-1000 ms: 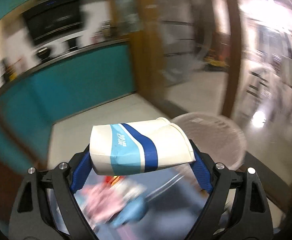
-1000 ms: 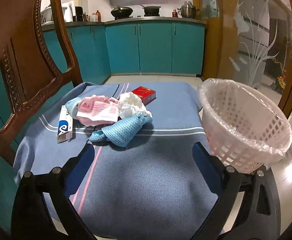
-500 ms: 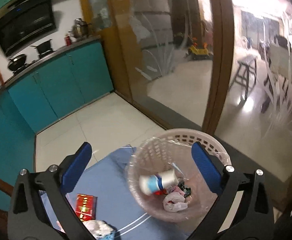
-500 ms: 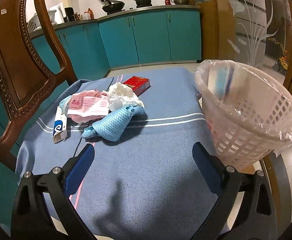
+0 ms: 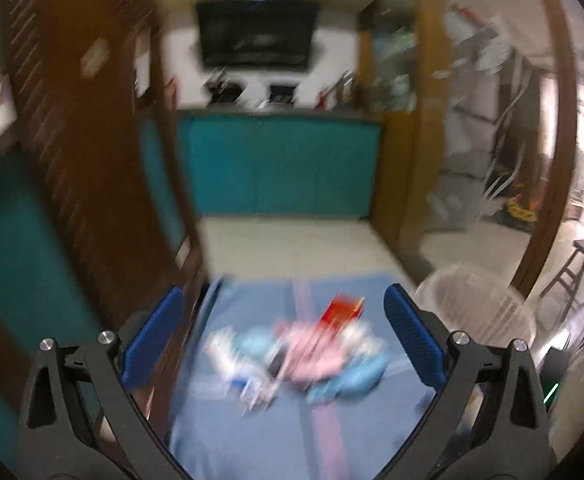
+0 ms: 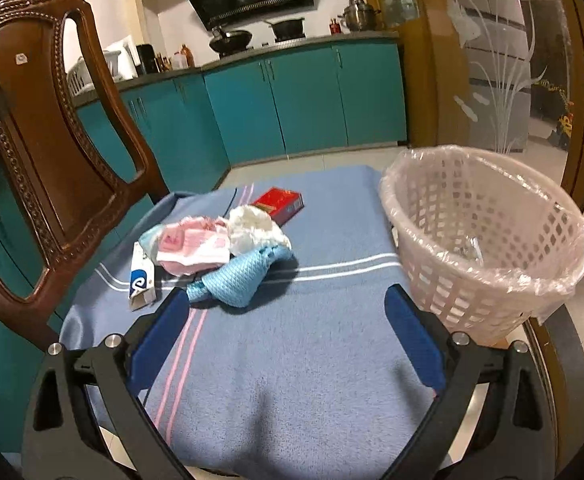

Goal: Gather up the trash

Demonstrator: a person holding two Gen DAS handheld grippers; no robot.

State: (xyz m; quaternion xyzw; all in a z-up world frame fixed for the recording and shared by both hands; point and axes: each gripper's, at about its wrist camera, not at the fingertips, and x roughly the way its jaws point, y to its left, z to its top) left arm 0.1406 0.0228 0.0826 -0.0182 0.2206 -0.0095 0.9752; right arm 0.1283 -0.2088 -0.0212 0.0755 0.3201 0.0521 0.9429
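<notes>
Two grippers, both spread wide, nothing between blue pads. Left gripper above blue striped tablecloth; view blurred. Right gripper low over same cloth. Trash pile mid-table: crumpled pink wrapper, white tissue wad, light-blue quilted rag, white-blue flat carton touching each other; red flat box just behind. White lattice plastic basket with clear liner at right table edge. Carved brown wooden chair at left.

The left gripper and right gripper look alike: matte black angular frames with triangular cut-outs, two silver round screws on each side near the finger bases, and blue ribbed pads lining the inner faces of the fingers.
</notes>
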